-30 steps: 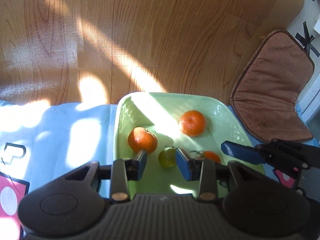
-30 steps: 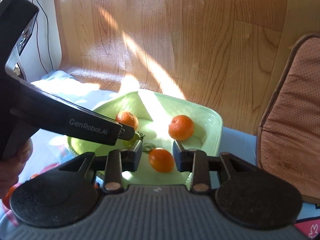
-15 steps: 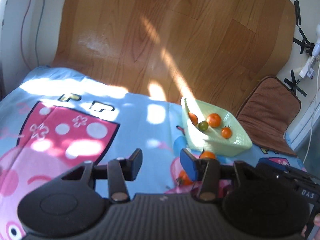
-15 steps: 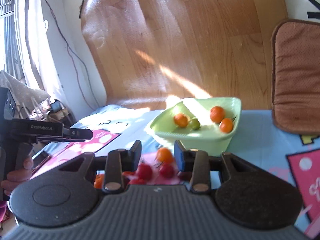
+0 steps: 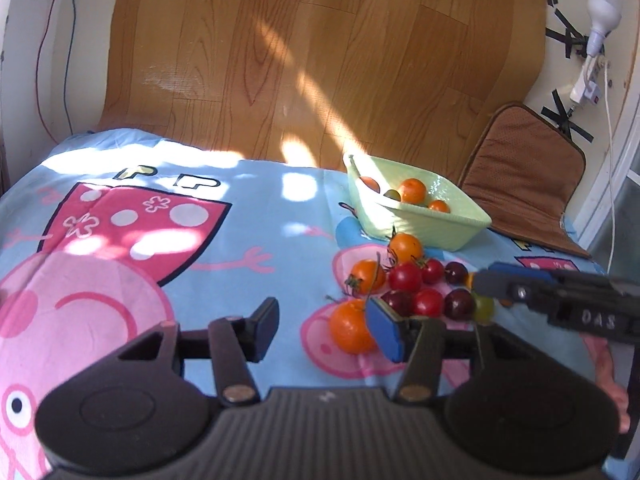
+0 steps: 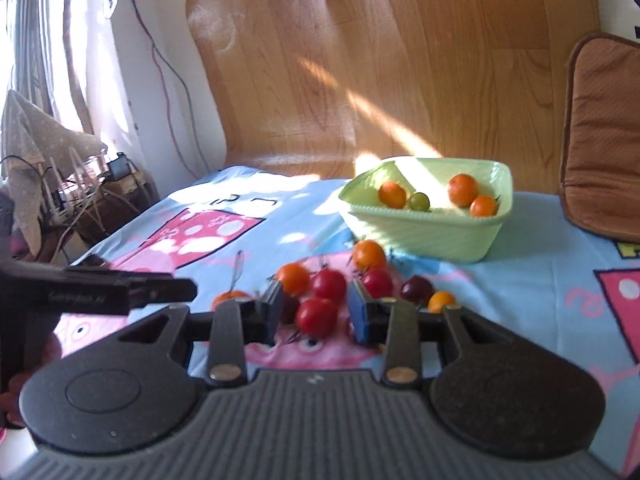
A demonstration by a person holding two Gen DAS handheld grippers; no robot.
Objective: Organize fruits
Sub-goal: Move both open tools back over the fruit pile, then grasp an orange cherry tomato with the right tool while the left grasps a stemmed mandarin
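I am holding both grippers back over the loose pile of small fruits (image 6: 340, 284) lying on the cartoon-print blanket (image 5: 224, 264), just in front of the pale green basket (image 6: 440, 236). From my right gripper (image 6: 316, 312) the pile is lying straight ahead and slightly below: a red cherry tomato (image 6: 317, 316) is showing in the gap between its jaws, which are standing a little apart and, as far as I can judge, not pressing on anything. My left gripper (image 5: 324, 332) is sitting to the left of the pile, so the fruit is lying off to its right; its jaws have just been opening and are spread with only blanket between them, while an orange tomato (image 5: 350, 326) is lying just beyond its right finger. I am judging the right hand the better placed for the next pick.

The pile is looking round, glossy and mixed: orange, red, dark purple, one greenish, some with thin stems attached. Being round, they offer no long axis to line up on. The basket is already holding three orange fruits and a green one (image 6: 419, 201).
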